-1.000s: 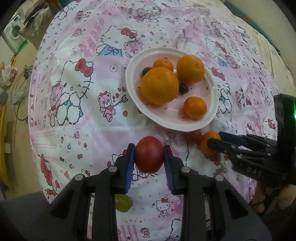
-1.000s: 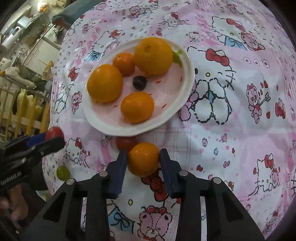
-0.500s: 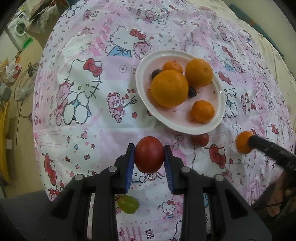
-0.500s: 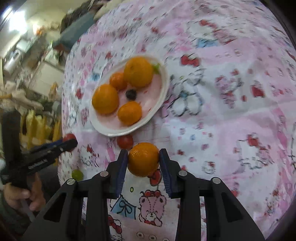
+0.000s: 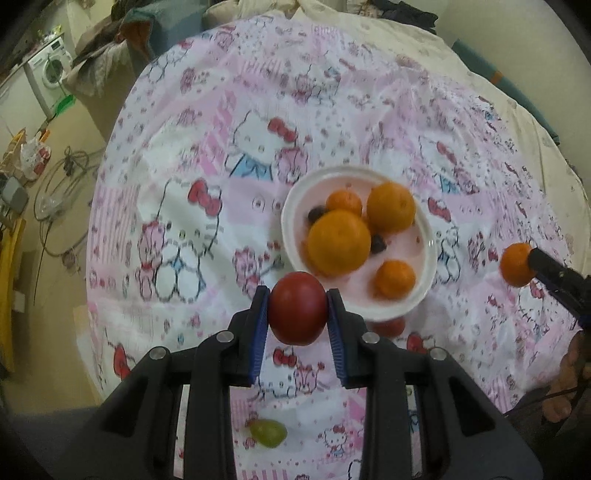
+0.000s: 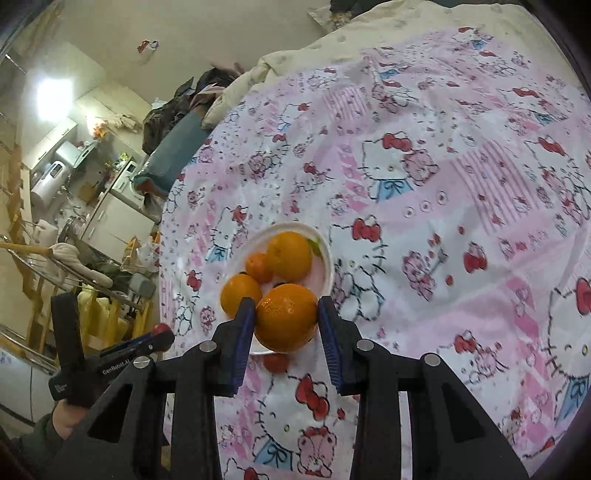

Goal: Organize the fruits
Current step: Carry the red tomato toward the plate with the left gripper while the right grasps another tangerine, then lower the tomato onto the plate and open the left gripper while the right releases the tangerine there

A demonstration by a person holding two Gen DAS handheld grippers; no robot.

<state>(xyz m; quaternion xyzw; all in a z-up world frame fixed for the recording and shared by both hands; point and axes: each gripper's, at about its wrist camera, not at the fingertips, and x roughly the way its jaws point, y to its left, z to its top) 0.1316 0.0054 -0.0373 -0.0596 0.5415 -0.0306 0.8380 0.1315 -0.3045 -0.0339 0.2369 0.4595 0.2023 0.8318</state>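
Note:
My left gripper [image 5: 297, 309] is shut on a dark red tomato [image 5: 297, 308], held in the air just in front of the white plate [image 5: 291, 218]. The plate holds several oranges [image 5: 339, 242] and two dark berries [image 5: 377, 244]. My right gripper [image 6: 286, 323] is shut on an orange [image 6: 287, 322], lifted above the near rim of the plate [image 6: 327, 258]. That orange also shows in the left wrist view [image 5: 515, 264] at the right. A small red tomato [image 6: 276, 363] lies on the cloth just in front of the plate. A green grape [image 5: 267, 432] lies near the table's front edge.
The round table wears a pink Hello Kitty cloth [image 5: 207, 192]. A cream blanket [image 6: 369, 33] lies beyond its far edge. Cluttered floor and a washing machine [image 5: 48, 72] are off to the left.
Both grippers have risen away from the table with their fruit. The right gripper lifted the orange off the cloth, and the plate now looks smaller and farther in both views.

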